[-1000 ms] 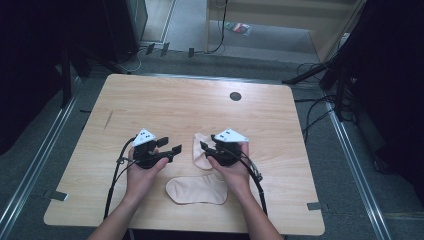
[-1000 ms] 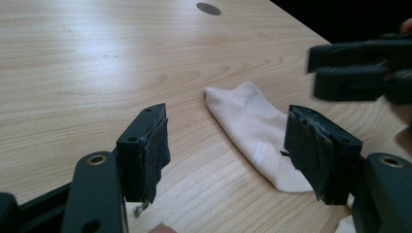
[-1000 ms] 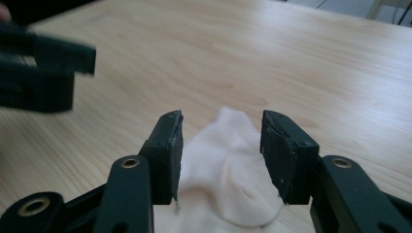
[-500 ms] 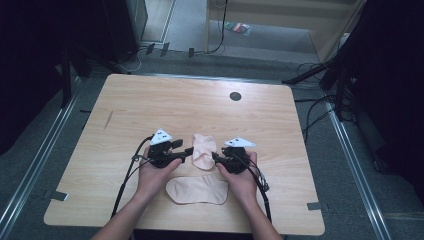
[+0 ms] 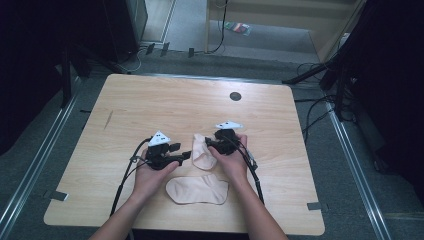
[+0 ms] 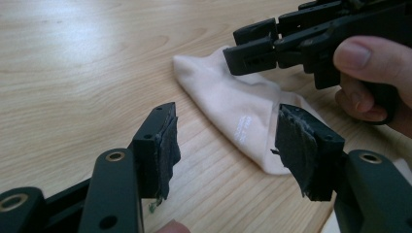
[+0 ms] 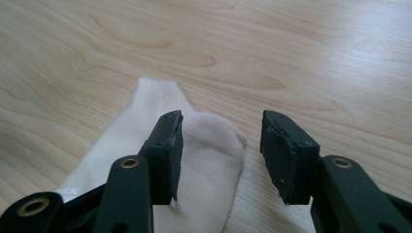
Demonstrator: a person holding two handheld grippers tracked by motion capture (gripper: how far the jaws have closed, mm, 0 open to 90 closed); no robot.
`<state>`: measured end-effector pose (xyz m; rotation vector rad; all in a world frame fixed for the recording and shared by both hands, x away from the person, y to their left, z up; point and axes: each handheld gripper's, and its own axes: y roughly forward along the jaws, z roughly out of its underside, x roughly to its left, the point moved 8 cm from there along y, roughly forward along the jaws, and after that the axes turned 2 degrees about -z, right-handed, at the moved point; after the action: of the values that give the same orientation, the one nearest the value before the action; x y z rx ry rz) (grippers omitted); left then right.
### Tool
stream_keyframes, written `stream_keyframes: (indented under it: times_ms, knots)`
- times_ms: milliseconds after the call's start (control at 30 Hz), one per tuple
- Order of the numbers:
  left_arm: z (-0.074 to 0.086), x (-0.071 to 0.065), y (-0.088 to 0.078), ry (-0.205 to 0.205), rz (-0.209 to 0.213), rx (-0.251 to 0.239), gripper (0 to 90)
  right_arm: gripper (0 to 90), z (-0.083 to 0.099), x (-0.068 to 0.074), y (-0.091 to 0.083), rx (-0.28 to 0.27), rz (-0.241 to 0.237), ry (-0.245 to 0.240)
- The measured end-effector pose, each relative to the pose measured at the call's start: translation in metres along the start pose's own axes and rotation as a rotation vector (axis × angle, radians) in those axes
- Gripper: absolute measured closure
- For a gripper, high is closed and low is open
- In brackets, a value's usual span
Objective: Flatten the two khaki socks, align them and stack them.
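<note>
**A:** ok quick count: two socks, two grippers, one table [image 5: 150, 100]. That's it besides a small dark round hole [image 5: 235, 96] at the far side.

**B:** yep. The far sock [image 5: 202, 152] lies flat between the two grippers, the near sock [image 5: 196, 190] sits close to the table's near edge, between the person's wrists. The two lie close, whether they touch I can't tell.

**A:** which way do they run? From the high view the far sock's long axis goes near-to-far, tilted a bit. The near one runs left-right.

**B:** agreed. The left gripper view adds small white print on the far sock [image 6: 243, 116], which the high view is too small to show. It also has the right gripper [image 6: 250, 51] hovering over the sock.

**A:** jaws? Left gripper [image 5: 187, 155] is partly open, nothing between the pads, and it's just been closing a little. It points right at the sock.

**B:** right gripper [image 7: 221, 145] is half open too, just reopened a touch, straddling the sock's end without pinching it.
</note>
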<state>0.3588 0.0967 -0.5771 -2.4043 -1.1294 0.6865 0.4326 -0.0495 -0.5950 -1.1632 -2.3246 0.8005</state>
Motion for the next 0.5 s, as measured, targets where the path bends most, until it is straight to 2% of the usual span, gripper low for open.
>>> stream_keyframes:
  times_ms: [33, 133, 167, 200, 233, 333, 500]
  knots:
    - [0.001, 0.002, -0.001, 0.001, 0.001, 0.004, 41.4, 52.6, 0.001, 0.0, 0.002, 0.004, 0.006, -0.013]
    - [0.0, 0.004, -0.001, -0.008, -0.004, -0.001, 41.1, 70.5, 0.004, 0.004, 0.002, -0.001, 0.015, -0.064]
    - [-0.001, 0.004, -0.002, -0.014, 0.004, -0.005, 41.0, 79.9, 0.004, 0.005, 0.001, -0.001, 0.012, -0.067]
    - [-0.001, 0.003, -0.002, -0.019, 0.007, -0.004, 40.8, 84.3, 0.004, 0.005, 0.0, -0.001, 0.016, -0.069]
    - [-0.001, 0.003, -0.001, -0.021, 0.008, -0.001, 40.5, 85.2, 0.003, 0.005, 0.0, -0.001, 0.019, -0.069]
    - [0.003, 0.003, 0.003, -0.015, 0.013, 0.02, 37.5, 86.0, -0.006, 0.012, -0.009, -0.034, -0.026, -0.042]
    - [0.008, 0.001, 0.01, -0.012, 0.033, 0.04, 34.2, 86.0, -0.031, 0.032, -0.032, -0.091, -0.069, -0.062]
